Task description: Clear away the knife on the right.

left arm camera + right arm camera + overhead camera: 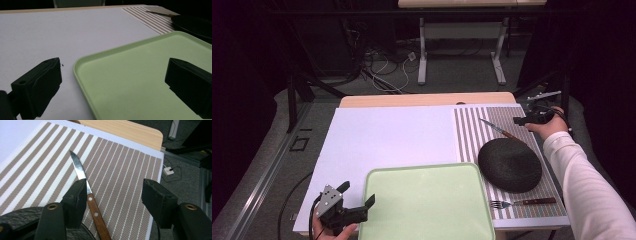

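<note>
So the knife lies on the mat, my right gripper spread above it, tray bare.

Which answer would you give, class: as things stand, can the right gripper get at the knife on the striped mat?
Probably yes. The right gripper hangs just above the knife with its jaws open and nothing between them. The knife lies flat on the striped mat; only the black plate sits close beside its handle.

knife on striped mat (partly hidden, seemingly)
</note>
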The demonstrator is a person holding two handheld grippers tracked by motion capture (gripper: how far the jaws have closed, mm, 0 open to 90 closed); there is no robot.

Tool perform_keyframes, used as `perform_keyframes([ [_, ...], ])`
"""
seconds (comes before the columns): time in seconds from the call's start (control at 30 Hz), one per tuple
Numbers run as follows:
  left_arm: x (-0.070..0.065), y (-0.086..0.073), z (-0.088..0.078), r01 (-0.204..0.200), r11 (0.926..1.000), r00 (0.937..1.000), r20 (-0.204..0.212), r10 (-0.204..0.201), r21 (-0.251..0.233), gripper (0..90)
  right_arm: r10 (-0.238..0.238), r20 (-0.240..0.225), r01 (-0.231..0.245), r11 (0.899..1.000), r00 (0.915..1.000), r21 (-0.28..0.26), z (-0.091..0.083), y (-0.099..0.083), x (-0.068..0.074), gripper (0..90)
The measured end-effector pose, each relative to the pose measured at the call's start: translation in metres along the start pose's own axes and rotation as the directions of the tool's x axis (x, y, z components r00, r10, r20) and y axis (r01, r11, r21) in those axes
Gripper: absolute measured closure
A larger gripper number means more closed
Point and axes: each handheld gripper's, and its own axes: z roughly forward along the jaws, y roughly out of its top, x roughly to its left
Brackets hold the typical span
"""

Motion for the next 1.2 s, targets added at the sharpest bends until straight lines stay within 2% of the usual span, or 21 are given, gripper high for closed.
perform_keyframes([
  [0.2,0.000,0.000,0.000,-0.001,1.0000,1.0000,0.001,0.001,0.001,1.0,-0.013,-0.006,0.013,1.000,0.9999,-0.007,0.002,0.000,0.000,36.1],
  [0.23,0.000,0.000,0.000,-0.001,1.0000,1.0000,0.001,0.001,0.002,1.1,-0.034,-0.012,0.034,0.999,0.9993,-0.004,0.003,0.000,-0.001,36.2],
  [0.37,0.000,0.000,0.001,0.000,1.0000,1.0000,0.002,0.000,0.002,1.3,-0.063,-0.025,0.063,0.998,0.9977,0.000,0.005,0.000,-0.001,36.3],
  [0.43,0.000,0.000,0.001,0.000,1.0000,1.0000,0.002,0.000,0.003,1.5,-0.092,-0.052,0.092,0.996,0.9944,-0.011,0.006,0.001,-0.001,36.3],
  [0.5,0.000,0.000,0.001,0.000,1.0000,1.0000,0.003,0.000,0.003,1.6,-0.153,-0.086,0.152,0.988,0.9845,-0.022,0.008,0.000,0.000,35.9],
  [0.53,0.000,0.000,0.001,0.001,1.0000,1.0000,0.004,-0.001,0.004,1.6,-0.153,-0.086,0.152,0.988,0.9845,-0.022,0.008,0.000,0.000,35.9],
  [0.57,0.000,0.000,0.001,0.000,1.0000,1.0000,0.004,0.000,0.006,1.7,-0.220,-0.126,0.216,0.975,0.9674,-0.043,0.010,0.000,0.002,35.3],
  [0.6,0.000,0.000,0.001,0.000,1.0000,1.0000,0.004,0.000,0.006,1.7,-0.238,-0.145,0.233,0.971,0.9606,-0.048,0.011,-0.001,0.004,35.3],
  [0.63,0.000,0.000,0.001,0.000,1.0000,1.0000,0.004,0.000,0.006,1.7,-0.238,-0.145,0.233,0.971,0.9606,-0.048,0.011,-0.001,0.004,35.3],
  [0.7,0.000,0.000,0.001,0.001,1.0000,1.0000,0.004,-0.001,0.007,1.7,-0.288,-0.152,0.284,0.958,0.9454,-0.050,0.013,-0.002,0.007,37.9],
  [0.73,0.000,0.000,0.001,0.000,1.0000,1.0000,0.004,0.000,0.008,1.7,-0.300,-0.155,0.296,0.954,0.9412,-0.051,0.014,-0.002,0.007,38.0],
  [0.83,0.000,0.000,0.001,0.000,1.0000,1.0000,0.004,0.000,0.009,1.7,-0.315,-0.152,0.312,0.949,0.9370,-0.043,0.016,-0.003,0.008,40.1],
  [0.87,0.000,0.000,0.001,-0.001,1.0000,1.0000,0.004,0.001,0.009,1.7,-0.329,-0.147,0.327,0.944,0.9329,-0.035,0.018,-0.003,0.009,41.8],
  [0.93,0.000,0.000,0.001,-0.002,1.0000,1.0000,0.005,0.001,0.008,1.7,-0.335,-0.147,0.336,0.942,0.9309,-0.018,0.022,-0.004,0.010,44.1],
  [1.03,0.000,0.000,0.001,-0.002,1.0000,1.0000,0.005,0.002,0.008,1.8,-0.321,-0.156,0.327,0.945,0.9341,0.015,0.027,-0.004,0.011,46.4],
  [1.07,0.000,0.000,0.001,-0.001,1.0000,1.0000,0.005,0.001,0.009,1.8,-0.323,-0.164,0.331,0.943,0.9320,0.021,0.030,-0.004,0.012,47.8],
  [1.13,0.000,0.000,0.001,-0.001,1.0000,1.0000,0.005,0.001,0.009,1.8,-0.311,-0.164,0.322,0.945,0.9361,0.047,0.034,-0.004,0.014,49.1],
  [1.2,0.000,-0.001,0.001,0.000,1.0000,1.0000,0.005,0.000,0.009,1.8,-0.313,-0.167,0.326,0.944,0.9350,0.055,0.036,-0.004,0.015,50.0],
])
